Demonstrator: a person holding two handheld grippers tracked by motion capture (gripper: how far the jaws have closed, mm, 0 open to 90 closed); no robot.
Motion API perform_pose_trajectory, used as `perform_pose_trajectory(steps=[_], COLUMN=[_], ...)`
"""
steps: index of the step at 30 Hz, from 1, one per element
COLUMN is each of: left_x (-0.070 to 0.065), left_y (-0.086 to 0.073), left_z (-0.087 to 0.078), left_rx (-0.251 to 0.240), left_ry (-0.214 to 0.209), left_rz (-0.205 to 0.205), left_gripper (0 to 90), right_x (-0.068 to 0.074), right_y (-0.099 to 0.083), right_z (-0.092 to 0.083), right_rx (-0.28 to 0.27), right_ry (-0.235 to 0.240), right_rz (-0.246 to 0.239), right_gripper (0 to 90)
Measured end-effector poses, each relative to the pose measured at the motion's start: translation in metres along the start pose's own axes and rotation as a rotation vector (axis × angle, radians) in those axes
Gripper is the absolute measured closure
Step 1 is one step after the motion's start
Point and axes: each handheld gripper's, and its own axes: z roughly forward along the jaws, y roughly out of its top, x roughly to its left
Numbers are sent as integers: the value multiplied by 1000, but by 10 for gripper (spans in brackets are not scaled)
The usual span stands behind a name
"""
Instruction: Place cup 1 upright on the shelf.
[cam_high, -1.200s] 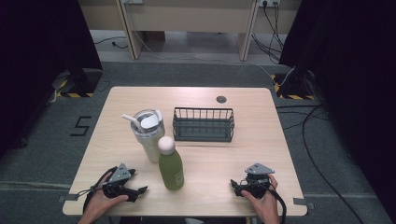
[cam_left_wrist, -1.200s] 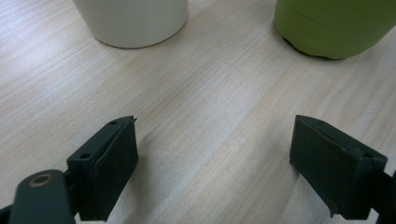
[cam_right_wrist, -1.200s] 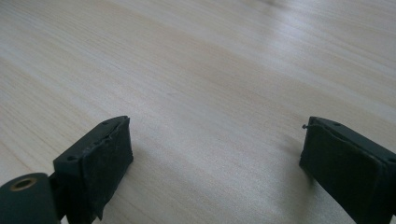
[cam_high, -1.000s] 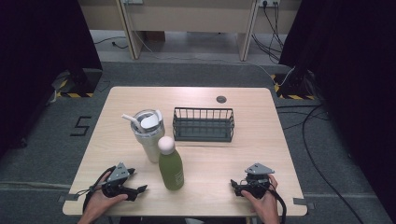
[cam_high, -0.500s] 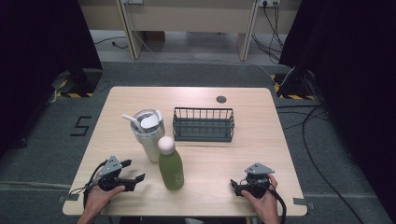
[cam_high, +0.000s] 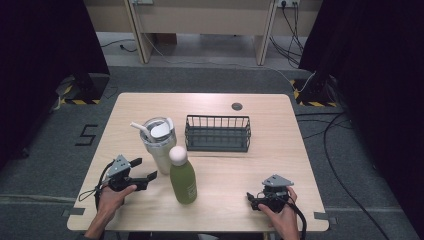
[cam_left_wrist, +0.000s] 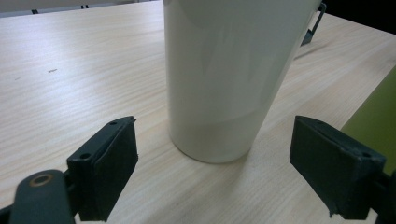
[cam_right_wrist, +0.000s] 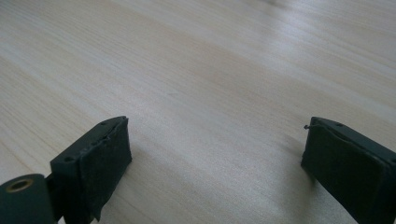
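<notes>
Left tool (cam_high: 145, 172) neared tumbler (cam_high: 159, 145) — smooth, tapered, cream.

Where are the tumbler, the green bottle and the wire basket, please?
tumbler (cam_high: 161, 150): high view, on its steel side wall.
green bottle (cam_high: 183, 181): high view, on its green body.
wire basket (cam_high: 218, 145): high view, on its front wall.

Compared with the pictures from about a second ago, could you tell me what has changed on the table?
The left gripper has lifted slightly and turned toward the tumbler, jaws open and apart from it. The right gripper kept its place; its empty jaws have just been opening. Tumbler, green bottle and wire basket stayed put.
</notes>
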Motion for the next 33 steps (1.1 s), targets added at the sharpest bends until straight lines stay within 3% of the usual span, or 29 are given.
perform_pose_trajectory(steps=[6, 13, 17, 21, 33], left_x=[0, -2, -1, -4, -5], left_y=[4, 12, 15, 17, 18], left_z=[10, 23, 31, 37, 53], left_rx=[-15, -45, -67, -86, -136], left_ry=[-18, -34, -44, -41, -41], left_rz=[10, 49, 35, 65, 46], left_gripper=[149, 149, 146, 143, 87], right_x=[0, 0, 0, 0, 0], right_y=[0, 0, 1, 1, 1], right_z=[0, 0, 1, 1, 1], right_rx=[1, 3, 3, 4, 5], right_ry=[1, 3, 4, 5, 6], right_rz=[-2, -2, -7, -7, -8], right_gripper=[78, 74, 66, 65, 62])
